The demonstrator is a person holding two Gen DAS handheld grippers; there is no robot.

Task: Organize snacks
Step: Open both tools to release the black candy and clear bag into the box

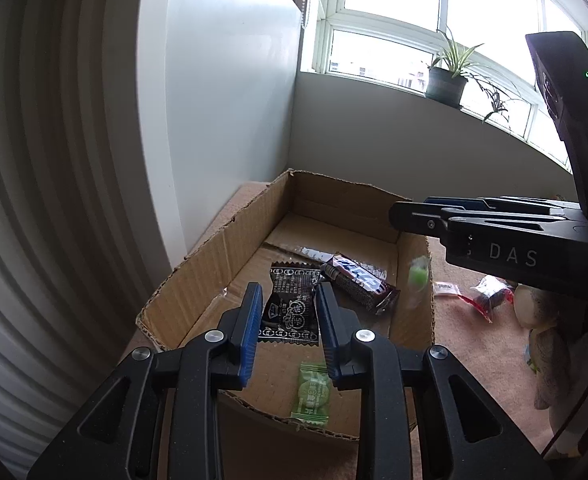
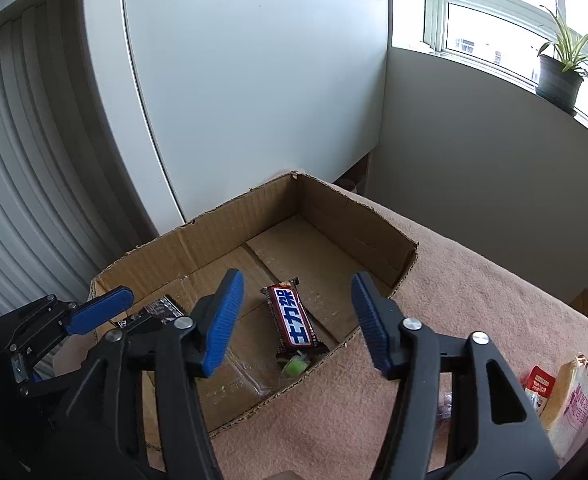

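An open cardboard box (image 1: 249,224) (image 2: 358,216) sits on a pink cloth. Inside lie a dark chocolate bar (image 1: 360,282) (image 2: 291,318), a black snack packet (image 1: 291,306) and a green packet (image 1: 312,394). A small green candy (image 1: 418,274) is blurred in mid-air at the box's right wall; in the right wrist view it shows low in the box (image 2: 296,366). My left gripper (image 1: 287,316) is open and empty above the black packet. My right gripper (image 2: 294,312) is open and empty above the box; it also shows in the left wrist view (image 1: 414,216).
On the cloth right of the box lie a red packet (image 1: 490,298), a small white packet (image 1: 446,289) and more snack packets (image 2: 570,392). A white wall panel stands behind the box. A potted plant (image 1: 448,80) stands on the window sill.
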